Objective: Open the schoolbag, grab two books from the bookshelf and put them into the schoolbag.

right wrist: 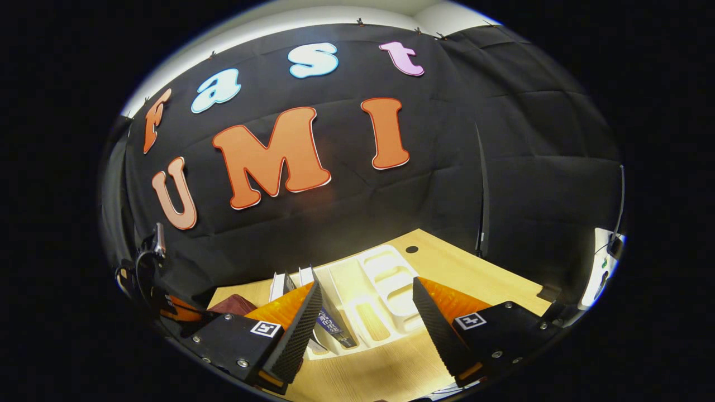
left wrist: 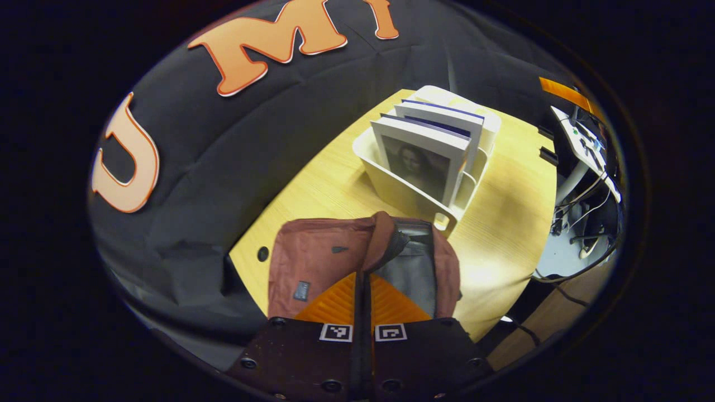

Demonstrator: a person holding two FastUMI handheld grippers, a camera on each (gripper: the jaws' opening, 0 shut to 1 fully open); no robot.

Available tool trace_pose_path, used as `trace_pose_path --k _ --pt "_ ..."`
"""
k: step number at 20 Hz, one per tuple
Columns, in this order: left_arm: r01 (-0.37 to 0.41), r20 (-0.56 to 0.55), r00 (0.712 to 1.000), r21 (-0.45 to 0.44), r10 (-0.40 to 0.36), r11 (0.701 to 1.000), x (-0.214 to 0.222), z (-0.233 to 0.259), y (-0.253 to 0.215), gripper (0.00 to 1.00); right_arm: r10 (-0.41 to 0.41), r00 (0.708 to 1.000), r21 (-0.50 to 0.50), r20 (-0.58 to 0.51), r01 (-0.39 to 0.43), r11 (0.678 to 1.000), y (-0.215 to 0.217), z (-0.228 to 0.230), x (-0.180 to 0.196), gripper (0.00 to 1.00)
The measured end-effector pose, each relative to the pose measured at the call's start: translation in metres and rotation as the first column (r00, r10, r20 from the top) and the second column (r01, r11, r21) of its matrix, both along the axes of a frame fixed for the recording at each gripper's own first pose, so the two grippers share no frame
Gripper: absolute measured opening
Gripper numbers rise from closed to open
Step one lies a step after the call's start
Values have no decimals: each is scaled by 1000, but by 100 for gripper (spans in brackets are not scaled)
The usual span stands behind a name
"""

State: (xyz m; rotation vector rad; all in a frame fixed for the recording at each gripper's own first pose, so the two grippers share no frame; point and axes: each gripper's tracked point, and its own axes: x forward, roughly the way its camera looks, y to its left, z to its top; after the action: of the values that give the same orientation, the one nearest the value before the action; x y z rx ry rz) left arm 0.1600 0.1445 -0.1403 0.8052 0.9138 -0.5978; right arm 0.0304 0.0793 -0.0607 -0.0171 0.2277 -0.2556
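Left tool [left wrist: 362, 301] clenched over the bag, right tool [right wrist: 366, 312] released above the rack.

In the left gripper view we see our left tool pinched together on the upper edge of the reddish-brown fabric schoolbag [left wrist: 318, 262], its grey lining showing, lying on the pale wooden desk [left wrist: 503, 223]. At one o'clock beyond it stands the white plastic bookshelf [left wrist: 402, 192] holding upright white-covered books [left wrist: 422, 159]. In the right gripper view our right tool hangs spread wide above that bookshelf.
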Motion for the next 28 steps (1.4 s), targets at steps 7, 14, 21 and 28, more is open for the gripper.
trace_pose_path --k 7,14,21,28 --pt "-77 24 997 -56 78 995 46 20 24 1 -7 1000 9 -24 7 1000 12 1 -11 97" --pt "-75 -16 997 -97 74 992 53 5 23 1 178 958 -14 -226 -186 983 85 10 24 97" --pt "-79 -70 995 -127 70 989 45 -5 21 1 339 735 91 -587 -357 930 166 -23 89 97" --pt "-99 -98 992 -160 84 982 38 -9 27 1 252 462 123 -850 -291 949 169 -110 140 98"
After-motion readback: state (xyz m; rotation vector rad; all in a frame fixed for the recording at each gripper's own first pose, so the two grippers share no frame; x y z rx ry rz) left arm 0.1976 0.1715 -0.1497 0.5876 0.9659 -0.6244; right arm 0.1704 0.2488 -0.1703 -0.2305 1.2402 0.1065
